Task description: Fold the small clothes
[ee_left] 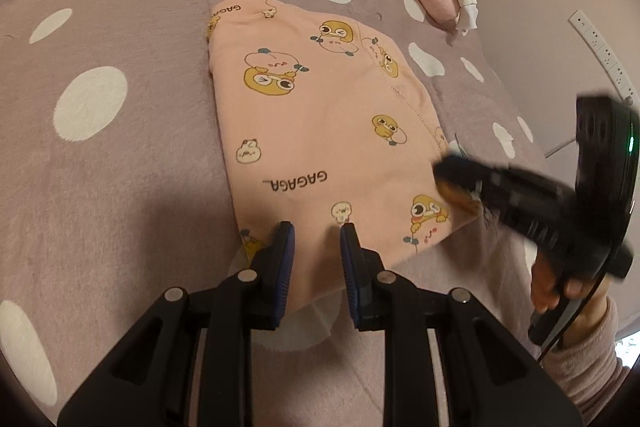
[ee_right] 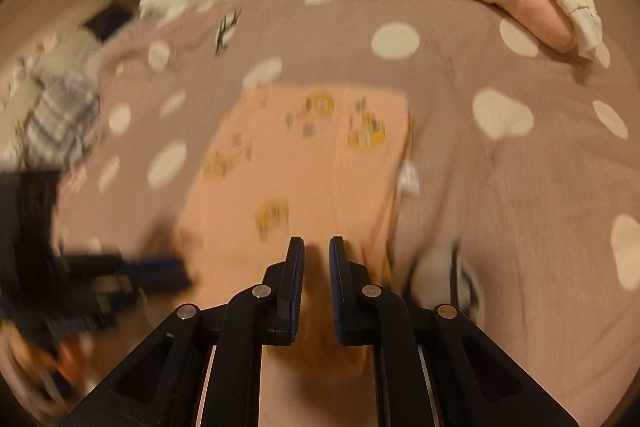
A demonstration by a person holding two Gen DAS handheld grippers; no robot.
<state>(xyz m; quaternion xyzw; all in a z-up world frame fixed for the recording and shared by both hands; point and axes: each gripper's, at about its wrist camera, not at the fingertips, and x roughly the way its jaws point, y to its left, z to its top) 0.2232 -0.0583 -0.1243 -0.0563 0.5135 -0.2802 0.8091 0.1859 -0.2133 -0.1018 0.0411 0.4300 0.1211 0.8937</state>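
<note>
Left wrist view: impossible to tell whether the left tongs [ee_left: 317, 227] pinch the pink garment [ee_left: 320, 115] or merely straddle its near hem, itself hidden under the pads. Smeared at the right: the right tongs [ee_left: 448, 173], tips lost in an orange blur at the garment's corner. Cut off by the lower right edge: a hand [ee_left: 560, 287] and its sleeve [ee_left: 592, 359]. Right wrist view: blurred throughout, garment prints unreadable, a checked cloth [ee_right: 60, 119] only vague at the left edge, the near hem hidden behind closed tongs.
</note>
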